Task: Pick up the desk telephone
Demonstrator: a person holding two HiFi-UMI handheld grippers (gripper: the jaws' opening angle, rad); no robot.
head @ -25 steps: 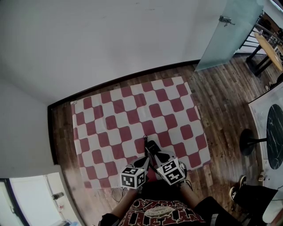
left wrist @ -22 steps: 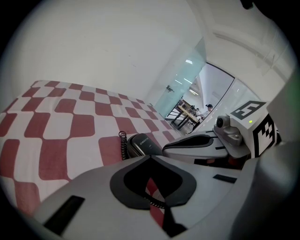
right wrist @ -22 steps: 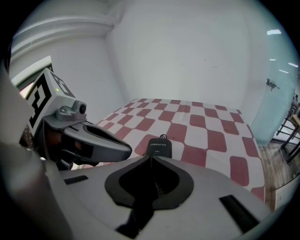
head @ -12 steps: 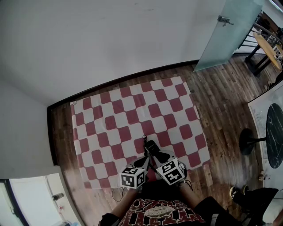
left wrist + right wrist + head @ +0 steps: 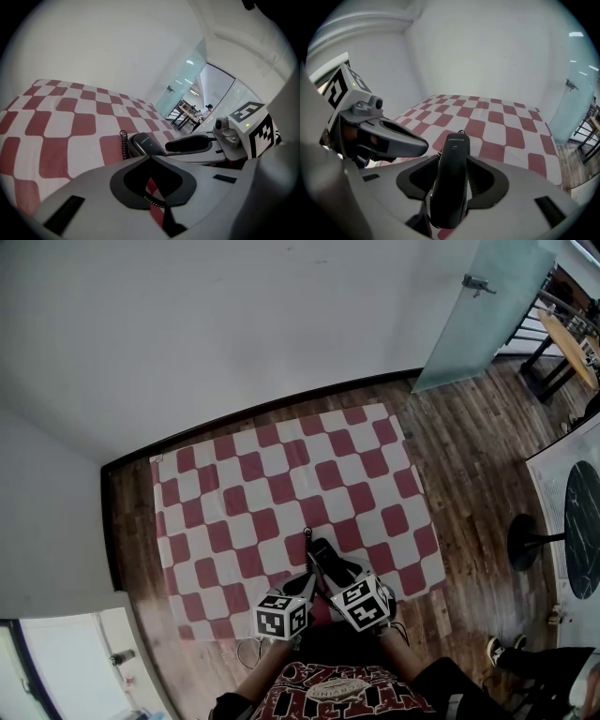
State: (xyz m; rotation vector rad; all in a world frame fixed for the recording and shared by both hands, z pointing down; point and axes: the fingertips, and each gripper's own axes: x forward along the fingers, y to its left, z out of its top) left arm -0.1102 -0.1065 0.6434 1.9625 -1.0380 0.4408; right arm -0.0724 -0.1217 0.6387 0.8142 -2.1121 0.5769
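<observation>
The right hand-held gripper (image 5: 453,162) has just been opening its jaws. They now stand part open astride the black handset (image 5: 450,185), with a gap showing along its right side, so nothing is gripped yet. The left hand-held gripper (image 5: 150,158) is just beside it, tips together and empty; the coiled cord (image 5: 123,144) shows past them. The handset lies at the near edge of the checked cloth (image 5: 281,474), close to the person's feet. I cannot make out the phone's base.

To do the grasp well, I judge the pads should close squarely on the handset's long sides near its middle. The lift should come straight and slow off the cloth, so the cord does not tug the phone askew.
</observation>
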